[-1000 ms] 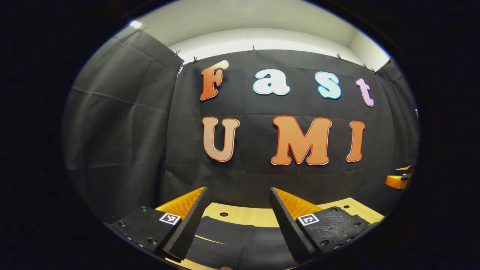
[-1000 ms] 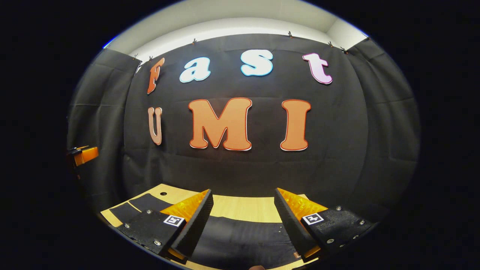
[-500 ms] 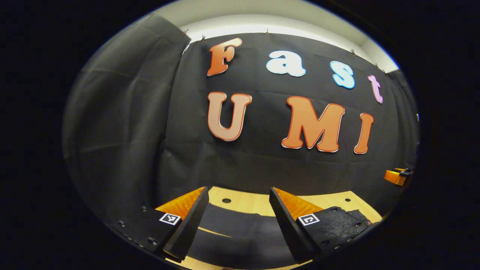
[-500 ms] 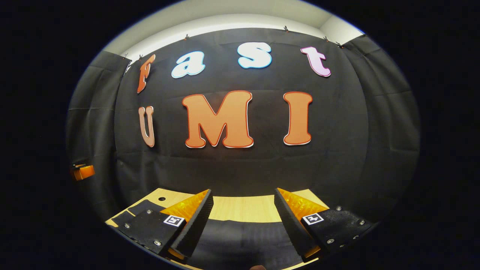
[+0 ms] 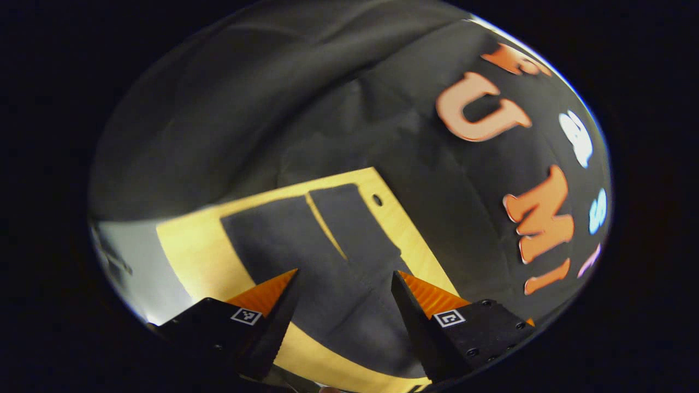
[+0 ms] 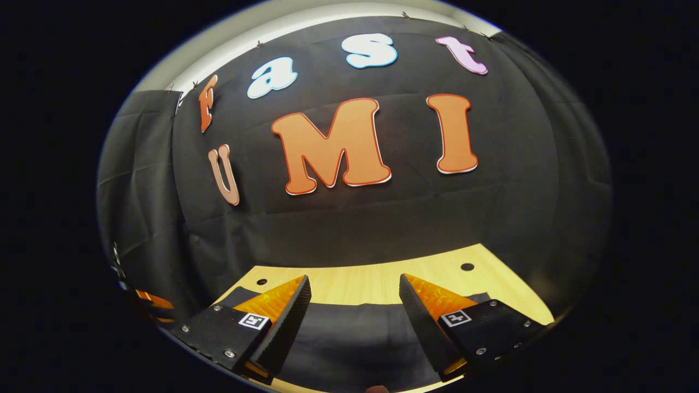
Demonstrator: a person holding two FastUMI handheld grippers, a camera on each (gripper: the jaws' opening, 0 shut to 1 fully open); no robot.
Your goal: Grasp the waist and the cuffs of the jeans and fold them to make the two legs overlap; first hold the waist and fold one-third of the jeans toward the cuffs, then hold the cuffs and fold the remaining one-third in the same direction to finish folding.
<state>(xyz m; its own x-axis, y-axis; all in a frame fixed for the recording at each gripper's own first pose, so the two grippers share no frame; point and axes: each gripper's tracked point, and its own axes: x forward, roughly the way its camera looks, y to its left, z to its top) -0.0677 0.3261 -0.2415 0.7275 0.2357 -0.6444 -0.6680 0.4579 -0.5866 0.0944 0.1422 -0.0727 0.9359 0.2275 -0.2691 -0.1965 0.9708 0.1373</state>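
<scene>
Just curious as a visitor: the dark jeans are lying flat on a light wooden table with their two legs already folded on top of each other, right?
Not quite. The dark jeans do lie flat on the light wooden table, but their two legs lie side by side with a gap between, not overlapped, as the left gripper view shows.

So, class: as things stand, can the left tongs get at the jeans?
Probably yes: the left tongs are open right over the jeans, which lie flat on the table, with nothing between.

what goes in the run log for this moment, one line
jeans flat on table, legs apart | left tool open above jeans | right tool open above jeans | fold not begun
</scene>
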